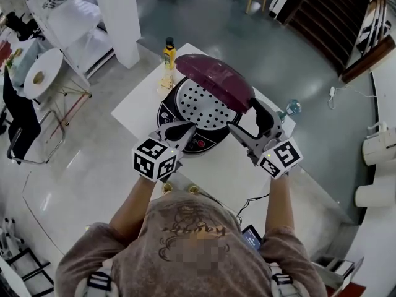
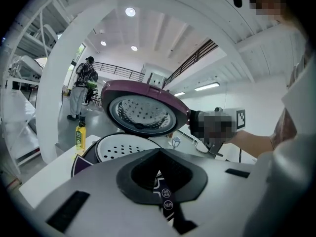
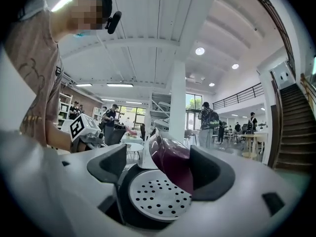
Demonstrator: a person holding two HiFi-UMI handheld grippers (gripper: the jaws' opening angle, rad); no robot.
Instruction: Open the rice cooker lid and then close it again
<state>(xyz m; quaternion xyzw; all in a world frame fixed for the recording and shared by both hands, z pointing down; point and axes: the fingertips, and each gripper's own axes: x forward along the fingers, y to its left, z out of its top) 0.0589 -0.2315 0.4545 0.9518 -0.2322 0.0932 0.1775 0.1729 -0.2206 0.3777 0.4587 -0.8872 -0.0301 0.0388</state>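
Half-raised, the maroon lid [image 1: 210, 76] sits inside the wide-spread right gripper [image 1: 242, 113]; left gripper [image 1: 184, 129] pinched empty.

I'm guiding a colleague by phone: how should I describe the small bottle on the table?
Find the white table carrying the rice cooker with its maroon lid raised. The bottle stands just beyond the cooker, to its left. It is yellow with a dark cap, unlike the clear bluish item by the table's right edge.

Overhead, two low; shared rice cooker [image 1: 185, 113]
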